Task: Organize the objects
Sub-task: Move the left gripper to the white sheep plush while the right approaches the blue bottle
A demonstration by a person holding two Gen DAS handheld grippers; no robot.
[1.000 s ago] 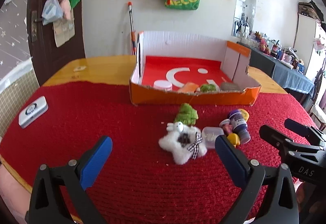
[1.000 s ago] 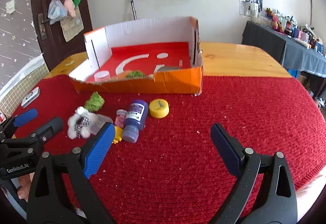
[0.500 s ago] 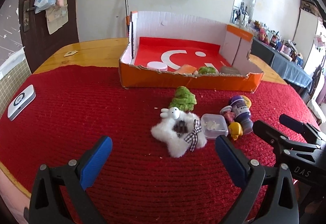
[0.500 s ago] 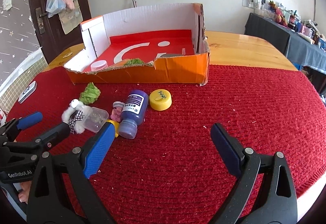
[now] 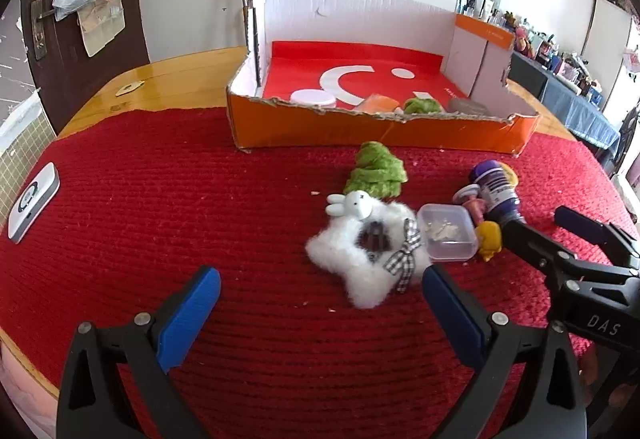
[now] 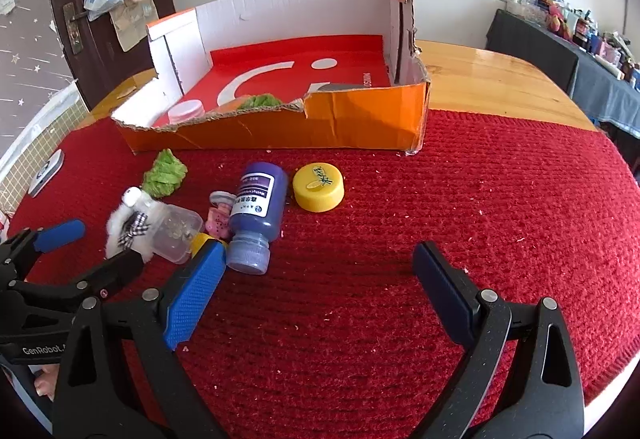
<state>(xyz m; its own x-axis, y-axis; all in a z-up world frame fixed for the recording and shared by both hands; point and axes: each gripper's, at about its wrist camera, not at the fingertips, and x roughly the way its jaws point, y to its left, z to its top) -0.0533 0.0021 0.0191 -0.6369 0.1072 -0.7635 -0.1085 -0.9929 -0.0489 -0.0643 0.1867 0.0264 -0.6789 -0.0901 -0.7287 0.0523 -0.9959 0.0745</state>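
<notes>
Orange box (image 6: 280, 127) sits at the back of the red mat (image 6: 440, 199), a few things already inside. Loose cluster lies in front of it. Purple bottle (image 6: 258, 211) lies on its side, cap toward me, just ahead-left of my right gripper (image 6: 316, 279), the nearer one. Plush star (image 5: 368, 251) lies ahead-right of my left gripper (image 5: 320, 299). Both spread wide, empty.

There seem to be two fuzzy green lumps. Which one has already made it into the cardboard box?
The green lump behind the box's torn front wall, beside an orange item. The other green lump lies outside on the red mat, next to the white plush toy.
</notes>
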